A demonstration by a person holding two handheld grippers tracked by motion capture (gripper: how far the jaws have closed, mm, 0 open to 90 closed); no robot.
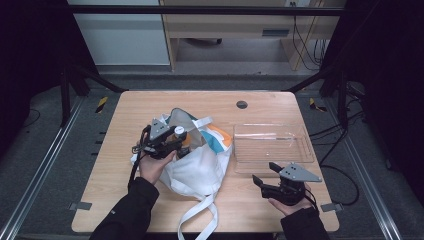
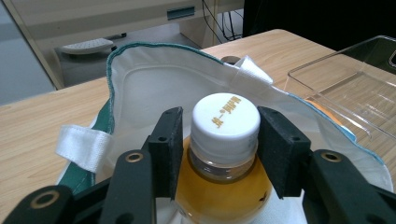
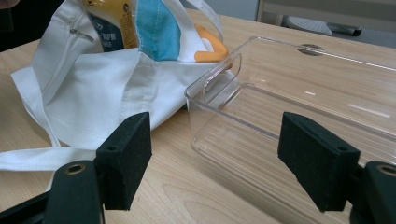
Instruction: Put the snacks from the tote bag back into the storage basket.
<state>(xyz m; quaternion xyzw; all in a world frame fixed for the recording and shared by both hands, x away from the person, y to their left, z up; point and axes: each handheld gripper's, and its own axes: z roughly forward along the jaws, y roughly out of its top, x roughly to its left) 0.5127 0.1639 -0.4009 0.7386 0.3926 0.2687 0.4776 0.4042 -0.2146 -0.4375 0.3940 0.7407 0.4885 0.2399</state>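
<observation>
Tongs [image 2: 219, 144] astride white-capped bottle [image 2: 225, 123]

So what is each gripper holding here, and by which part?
The left gripper brackets the bottle at its white cap; firm contact is unclear. The right gripper holds nothing.

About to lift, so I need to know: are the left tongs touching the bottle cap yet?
Apart. In the left gripper view the left tongs flank the bottle's white cap inside the white bag, with a thin gap visible at each pad.
</observation>
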